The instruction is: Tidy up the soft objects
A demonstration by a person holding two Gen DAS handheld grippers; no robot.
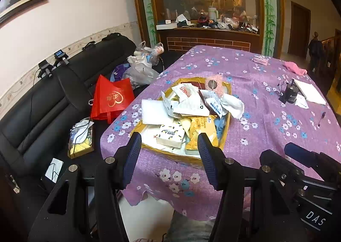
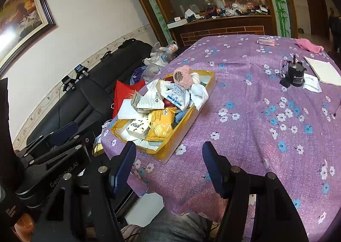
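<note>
A yellow cardboard tray (image 1: 223, 141) (image 2: 170, 150) sits on the purple flowered tablecloth, heaped with soft things: a white cloth (image 1: 233, 103) (image 2: 199, 91), a pink fluffy item (image 1: 215, 84) (image 2: 184, 77), tissue packs (image 1: 170, 135) (image 2: 138, 128), plastic pouches and a blue cloth (image 2: 181, 117). My left gripper (image 1: 169, 154) is open and empty, just in front of the tray's near edge. My right gripper (image 2: 169, 163) is open and empty, over the table's near edge, right of the tray. A pink cloth (image 1: 295, 68) (image 2: 309, 45) lies at the table's far right.
A black motor-like part (image 1: 291, 92) (image 2: 296, 74), papers (image 1: 312, 90) and a pen (image 1: 321, 118) lie on the table's right side. A black sofa (image 1: 42, 103) stands left, holding a red bag (image 1: 110, 97) and plastic bags (image 1: 142, 65). A cluttered counter (image 1: 213, 26) is behind.
</note>
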